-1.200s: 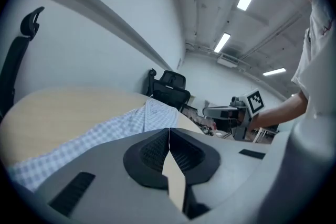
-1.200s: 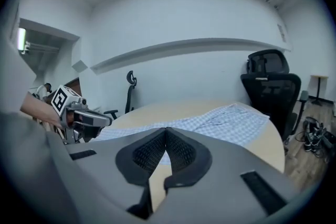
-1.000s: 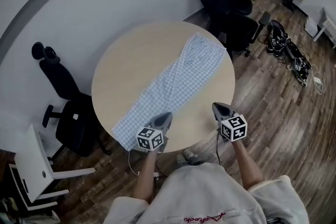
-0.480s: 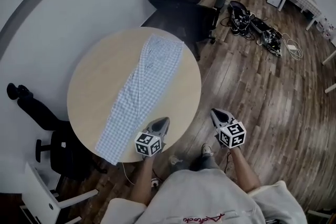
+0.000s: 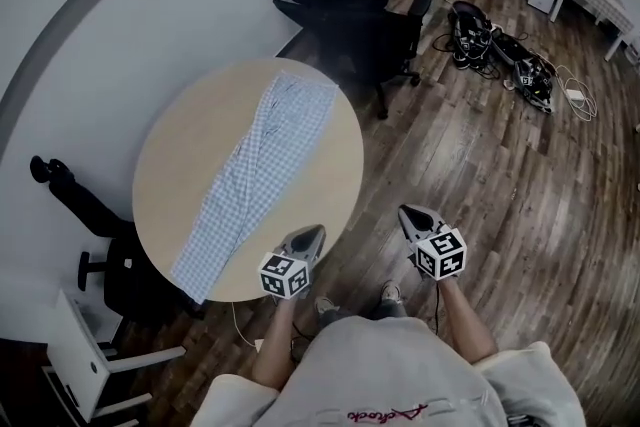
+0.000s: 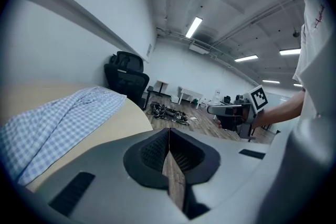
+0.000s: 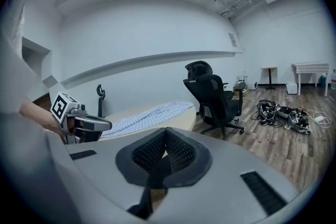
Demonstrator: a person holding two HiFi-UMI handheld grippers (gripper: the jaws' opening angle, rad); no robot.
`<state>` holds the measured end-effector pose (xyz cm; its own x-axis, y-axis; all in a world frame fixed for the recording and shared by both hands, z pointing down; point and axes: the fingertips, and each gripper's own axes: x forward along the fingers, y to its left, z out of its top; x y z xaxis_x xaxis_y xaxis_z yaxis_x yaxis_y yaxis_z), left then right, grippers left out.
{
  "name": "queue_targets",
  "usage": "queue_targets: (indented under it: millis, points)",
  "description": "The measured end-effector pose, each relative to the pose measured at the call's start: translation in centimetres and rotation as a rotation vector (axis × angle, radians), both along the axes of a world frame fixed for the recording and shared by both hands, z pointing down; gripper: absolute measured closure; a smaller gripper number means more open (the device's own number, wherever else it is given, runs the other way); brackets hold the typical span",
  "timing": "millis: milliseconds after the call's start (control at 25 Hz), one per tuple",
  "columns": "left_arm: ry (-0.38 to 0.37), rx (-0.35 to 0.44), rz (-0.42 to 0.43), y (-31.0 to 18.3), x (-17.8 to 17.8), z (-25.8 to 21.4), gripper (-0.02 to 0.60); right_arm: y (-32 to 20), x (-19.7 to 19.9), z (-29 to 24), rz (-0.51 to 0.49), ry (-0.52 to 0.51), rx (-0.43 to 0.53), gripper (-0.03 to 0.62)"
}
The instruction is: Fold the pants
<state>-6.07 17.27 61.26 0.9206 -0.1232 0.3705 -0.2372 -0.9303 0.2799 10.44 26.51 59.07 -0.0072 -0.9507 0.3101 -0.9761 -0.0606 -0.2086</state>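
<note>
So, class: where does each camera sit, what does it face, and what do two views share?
Head view: on the person's head, steeply down at the round pale wooden table and blue-checked pants; both forearms, left gripper, right gripper show.
Left gripper view: on that gripper, across the table's edge; right gripper, arm, torso show.
Right gripper view: on that gripper, facing the table and black office chair; left gripper shows.
Shared: pants in all three.

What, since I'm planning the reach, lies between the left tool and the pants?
Only bare tabletop, in the head view: nothing lies between the left tool and the pants.
</note>
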Motion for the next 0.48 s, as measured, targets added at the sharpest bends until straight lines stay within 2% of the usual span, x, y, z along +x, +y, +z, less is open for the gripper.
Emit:
queue_targets:
  millis: [240, 480]
  points:
    - [-0.022, 0.004, -0.054, 1.3, 2.1, 0.7, 0.549, -0.5, 2.9, 0.6, -0.068, -0.016, -0.001, 0.565]
    - [-0.004, -0.007, -0.114, -0.9, 4.0, 1.1, 0.549, -3.1, 4.7, 1.6, -0.117, -0.019, -0.017, 0.565]
